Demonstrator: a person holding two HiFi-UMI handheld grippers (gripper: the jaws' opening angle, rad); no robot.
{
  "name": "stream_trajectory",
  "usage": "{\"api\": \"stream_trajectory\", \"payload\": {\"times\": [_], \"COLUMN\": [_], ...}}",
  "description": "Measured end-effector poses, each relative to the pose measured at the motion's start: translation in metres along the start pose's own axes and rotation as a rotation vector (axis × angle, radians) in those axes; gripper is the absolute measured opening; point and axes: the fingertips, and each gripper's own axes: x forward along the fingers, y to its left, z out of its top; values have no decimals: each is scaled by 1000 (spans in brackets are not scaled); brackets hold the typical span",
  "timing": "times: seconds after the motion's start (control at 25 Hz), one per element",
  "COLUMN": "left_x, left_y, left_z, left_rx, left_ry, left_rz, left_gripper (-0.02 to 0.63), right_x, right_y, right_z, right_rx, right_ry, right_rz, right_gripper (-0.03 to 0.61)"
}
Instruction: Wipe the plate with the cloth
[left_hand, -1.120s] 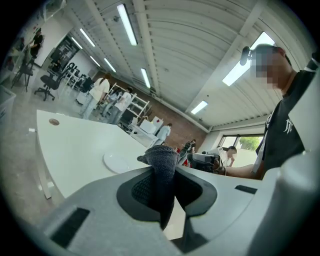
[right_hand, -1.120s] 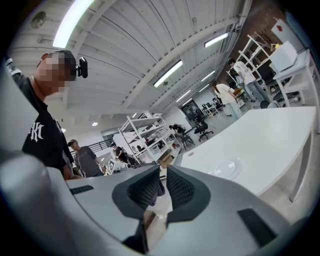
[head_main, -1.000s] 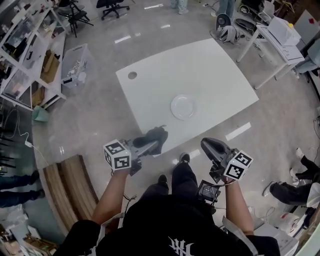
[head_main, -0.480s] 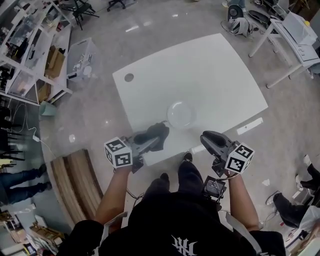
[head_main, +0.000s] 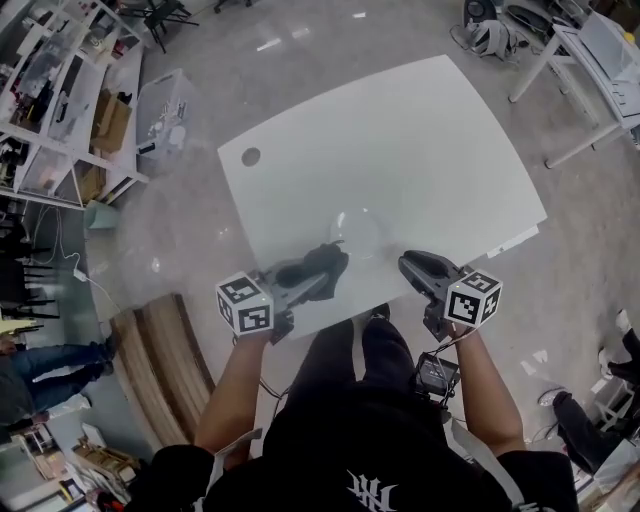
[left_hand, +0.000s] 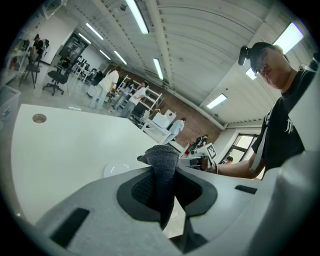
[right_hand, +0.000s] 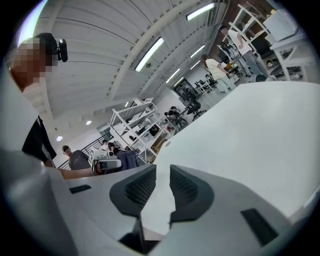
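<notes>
Gripping the dark cloth (left_hand: 162, 157) tight in the left tool (head_main: 318, 275), poised just short of the plate (head_main: 362, 233) by the near edge of the counter (head_main: 400, 130) — ready to wipe. Holding the right tool (right_hand: 161, 186) empty, slightly parted, at right — likely free for steadying.
</notes>
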Motion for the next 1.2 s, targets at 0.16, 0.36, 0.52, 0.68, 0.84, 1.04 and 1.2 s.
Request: {"api": "stream_trajectory", "payload": {"times": [0.16, 0.36, 0.52, 0.68, 0.84, 1.04, 1.2], "left_x": [11, 23, 34, 41, 48, 60, 68], "left_y": [17, 42, 58, 73, 80, 88, 91], "left_z": [0, 1, -2, -1, -3, -9, -8], "left_rx": [-7, -12, 2, 6, 0, -7, -1], "left_ry": [33, 68, 108, 120, 132, 155, 168], "left_rz": [-16, -25, -34, -48, -57, -68, -71], "left_gripper": [54, 54, 54, 55, 55, 54, 54], "right_x": [15, 34, 48, 61, 68, 76, 80], "right_y": [-22, -48, -70, -87, -95, -104, -106], "right_z": [-1, -6, -15, -24, -31, -39, -41], "right_rx": [48, 106, 161, 207, 246, 287, 322], "right_ry": [30, 73, 129, 183, 218, 260, 299], "right_rz": [-40, -99, -155, -199, -206, -218, -228], "right_gripper": [55, 60, 70, 81, 81, 81, 80]}}
